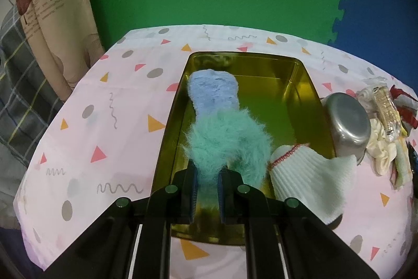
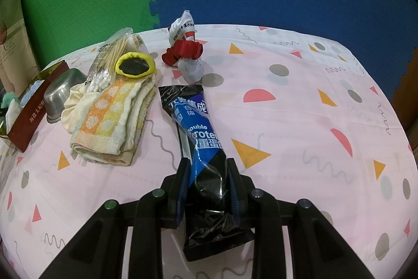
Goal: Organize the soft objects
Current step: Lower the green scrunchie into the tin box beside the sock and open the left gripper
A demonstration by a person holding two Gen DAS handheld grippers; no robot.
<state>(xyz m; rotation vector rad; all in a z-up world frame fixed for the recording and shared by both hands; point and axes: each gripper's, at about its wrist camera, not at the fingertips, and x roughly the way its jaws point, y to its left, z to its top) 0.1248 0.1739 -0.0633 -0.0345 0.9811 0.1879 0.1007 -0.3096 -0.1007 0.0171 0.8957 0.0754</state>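
Fuzzy, long-piled teal and blue sock (image 1: pixel 222 127); ribbed white knit sock (image 1: pixel 295 169); glossy, mirror-smooth gold metal tin (image 1: pixel 295 106); dull brushed steel bowl (image 1: pixel 347 119). Crinkly, shiny plastic wrapper (image 2: pixel 206 148); looped terry towel (image 2: pixel 115 119); matt printed cloth over tabletop (image 2: pixel 300 122).

"Double" on the black-and-blue snack wrapper (image 2: pixel 201 137); Chinese characters on the red box (image 2: pixel 31 119).

Both tongs (image 1: pixel 206 190) (image 2: pixel 209 182): black frames, blue pads, round silver-green screws.
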